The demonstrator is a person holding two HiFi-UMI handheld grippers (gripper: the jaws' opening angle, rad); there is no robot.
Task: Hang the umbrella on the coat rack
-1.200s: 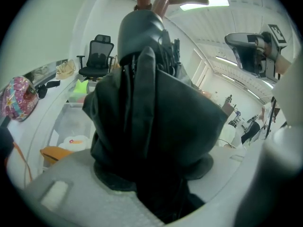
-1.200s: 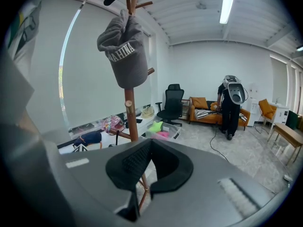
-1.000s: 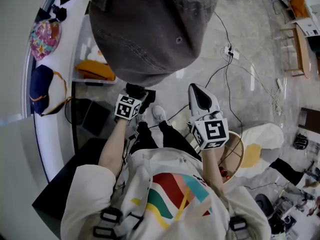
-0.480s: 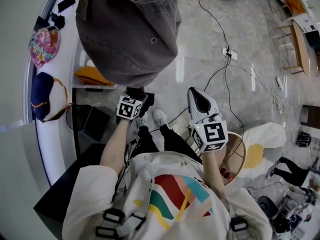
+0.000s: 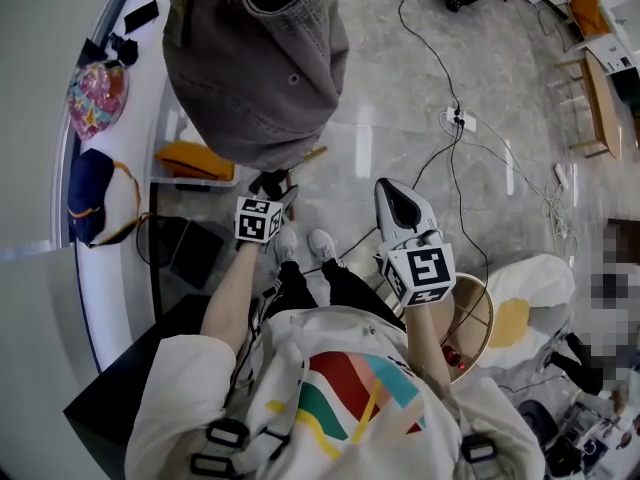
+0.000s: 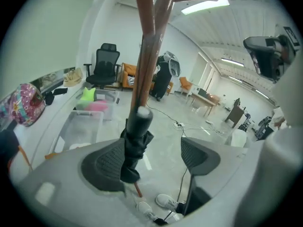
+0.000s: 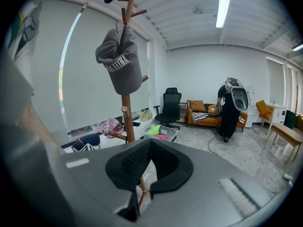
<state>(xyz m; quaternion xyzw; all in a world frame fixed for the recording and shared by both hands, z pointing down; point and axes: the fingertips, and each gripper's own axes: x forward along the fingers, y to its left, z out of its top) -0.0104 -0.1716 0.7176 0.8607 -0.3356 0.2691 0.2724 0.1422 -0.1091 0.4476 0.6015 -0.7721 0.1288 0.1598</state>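
The black folded umbrella [image 6: 135,145] hangs upright against the wooden coat rack pole [image 6: 147,41]. It sits between the jaws of my left gripper [image 6: 154,162], close to the left pad [image 6: 106,164] and well apart from the right pad. Those jaws are opening and do not press on it. In the head view the left gripper [image 5: 270,193] is just below the rack's grey cap [image 5: 255,68]. My right gripper [image 7: 147,169] is shut with nothing in it, held back from the rack [image 7: 125,122], and it shows in the head view [image 5: 400,203] too.
A white ledge on the left carries a pink bag [image 5: 95,93] and a dark blue bag [image 5: 88,193]. A clear bin [image 5: 195,158] stands by the rack's foot. Cables and a power strip [image 5: 460,118] lie on the floor, and a wicker basket [image 5: 475,313] is at my right.
In the head view the left gripper has drawn back a little from the rack, and the grey cap has slid up and left. The right gripper has stayed put.
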